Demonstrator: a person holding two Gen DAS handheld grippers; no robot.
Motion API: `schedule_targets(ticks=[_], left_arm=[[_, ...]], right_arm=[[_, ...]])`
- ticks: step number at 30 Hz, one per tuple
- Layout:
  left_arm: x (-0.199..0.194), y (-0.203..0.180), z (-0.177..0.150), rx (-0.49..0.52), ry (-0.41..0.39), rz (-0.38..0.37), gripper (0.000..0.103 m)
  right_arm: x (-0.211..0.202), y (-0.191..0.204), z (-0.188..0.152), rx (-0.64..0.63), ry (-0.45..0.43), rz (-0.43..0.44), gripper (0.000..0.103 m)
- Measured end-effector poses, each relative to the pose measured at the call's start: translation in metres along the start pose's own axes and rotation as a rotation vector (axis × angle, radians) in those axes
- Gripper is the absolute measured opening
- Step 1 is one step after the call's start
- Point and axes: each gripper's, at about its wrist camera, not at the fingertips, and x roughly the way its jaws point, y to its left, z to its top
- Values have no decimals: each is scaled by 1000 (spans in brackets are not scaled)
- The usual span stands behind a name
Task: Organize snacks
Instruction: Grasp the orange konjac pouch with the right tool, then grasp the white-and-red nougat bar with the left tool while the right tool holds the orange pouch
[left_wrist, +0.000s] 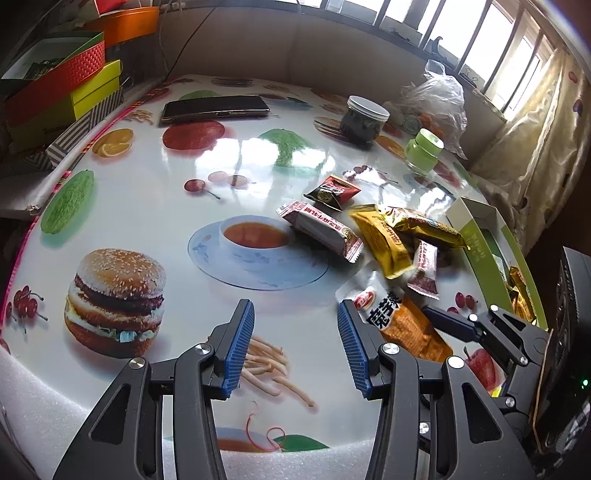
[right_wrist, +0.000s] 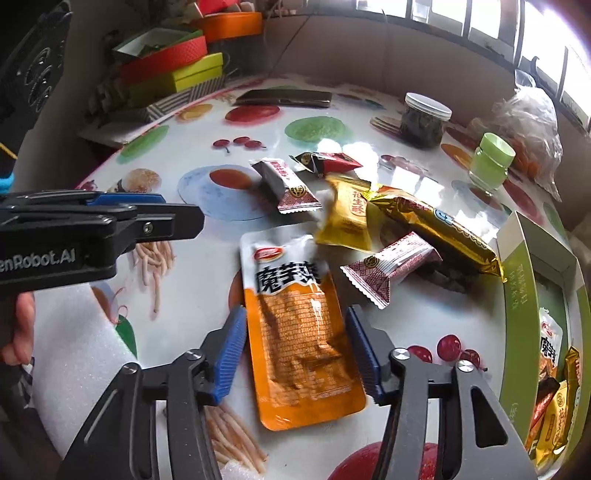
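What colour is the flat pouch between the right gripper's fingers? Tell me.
The pouch is orange below, white on top with black characters; clearest in the right wrist view.

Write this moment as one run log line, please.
left tongs: open, empty | right tongs: open, astride orange pouch | green box: partly filled

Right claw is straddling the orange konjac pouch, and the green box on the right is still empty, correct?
Not quite. The right claw does straddle the orange konjac pouch, but the green box is not empty: the right wrist view shows several snack packets already inside it, including another konjac pouch.
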Motion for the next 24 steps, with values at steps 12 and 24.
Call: schedule_targets(ticks=[12, 24], left_arm=[[-1, -1, 7, 5, -12, 6, 48], [7, -13, 20, 26, -3, -20, 48]], right_arm=[[-12, -6, -6, 80, -43, 30, 38], [-39, -18, -16, 181, -89, 43, 38]])
